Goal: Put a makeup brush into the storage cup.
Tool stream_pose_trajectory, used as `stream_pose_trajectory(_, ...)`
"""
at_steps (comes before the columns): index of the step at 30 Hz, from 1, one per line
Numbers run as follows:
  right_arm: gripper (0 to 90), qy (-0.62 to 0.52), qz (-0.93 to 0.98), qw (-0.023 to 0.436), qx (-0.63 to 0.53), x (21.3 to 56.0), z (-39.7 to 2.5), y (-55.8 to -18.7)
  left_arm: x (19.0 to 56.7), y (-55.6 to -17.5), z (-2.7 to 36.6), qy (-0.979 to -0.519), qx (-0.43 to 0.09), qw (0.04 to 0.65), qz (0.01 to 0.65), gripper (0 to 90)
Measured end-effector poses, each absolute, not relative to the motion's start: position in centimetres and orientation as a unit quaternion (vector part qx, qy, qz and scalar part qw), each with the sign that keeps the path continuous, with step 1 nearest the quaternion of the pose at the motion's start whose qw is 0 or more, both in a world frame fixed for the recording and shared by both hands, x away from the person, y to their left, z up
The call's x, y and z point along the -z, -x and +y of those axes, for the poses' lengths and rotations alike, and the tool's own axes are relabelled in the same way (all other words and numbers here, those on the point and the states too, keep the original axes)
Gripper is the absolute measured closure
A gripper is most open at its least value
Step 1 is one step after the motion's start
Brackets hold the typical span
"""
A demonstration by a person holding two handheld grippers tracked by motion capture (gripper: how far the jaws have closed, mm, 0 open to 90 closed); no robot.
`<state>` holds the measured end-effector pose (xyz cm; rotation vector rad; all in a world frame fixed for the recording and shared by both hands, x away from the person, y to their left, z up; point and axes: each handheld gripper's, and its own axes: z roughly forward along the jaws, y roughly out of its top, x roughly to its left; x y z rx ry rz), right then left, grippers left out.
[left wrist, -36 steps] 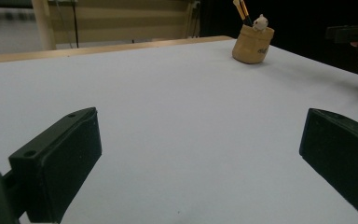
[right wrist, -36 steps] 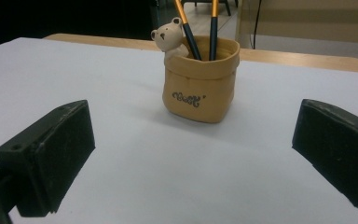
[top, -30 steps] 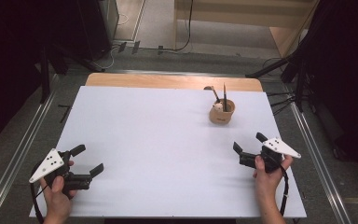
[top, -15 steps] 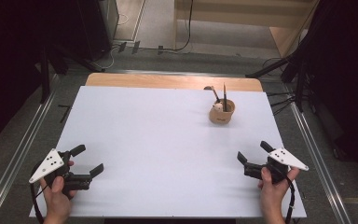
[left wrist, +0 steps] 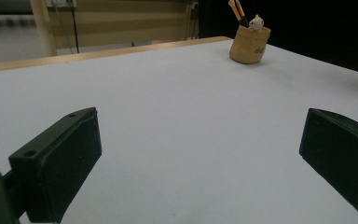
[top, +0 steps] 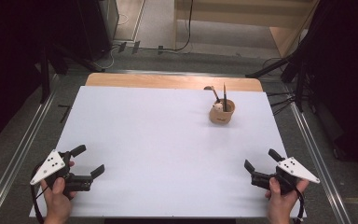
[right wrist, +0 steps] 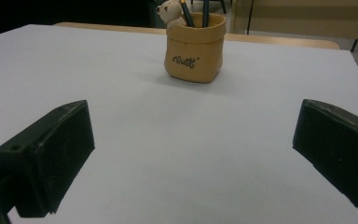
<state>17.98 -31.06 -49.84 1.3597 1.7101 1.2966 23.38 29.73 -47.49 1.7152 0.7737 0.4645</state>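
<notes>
A small tan pen holder point(top: 222, 112) stands upright on the white table point(top: 168, 135) at the far right, with pencils and a little white bear figure inside. It appears far off in the left gripper view as the tan holder point(left wrist: 249, 44) and closer in the right gripper view as the tan holder point(right wrist: 195, 46). My left gripper point(top: 88, 161) rests near the front left corner, open and holding nothing. My right gripper point(top: 262, 160) sits near the front right corner, also open and holding nothing. Both sets of jaws stand wide apart over bare table: left gripper point(left wrist: 200, 158), right gripper point(right wrist: 193, 158).
A wooden strip point(top: 168, 80) runs along the table's far edge. Metal rails point(top: 25, 140) flank the table on the floor at both sides. Dark stands and cables point(top: 303, 65) stand beyond the far corners.
My right gripper has drawn back toward the front edge of the table and slightly right. The left gripper has stayed in place.
</notes>
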Motion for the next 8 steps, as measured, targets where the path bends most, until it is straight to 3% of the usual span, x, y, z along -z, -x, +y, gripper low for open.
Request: stream_pose_trajectory(8,0.0,-0.510,0.648,0.302,-0.479,50.05,-30.82,-17.61,47.49,-23.46,29.71,-0.728,-0.196,0.568,0.330,0.0)
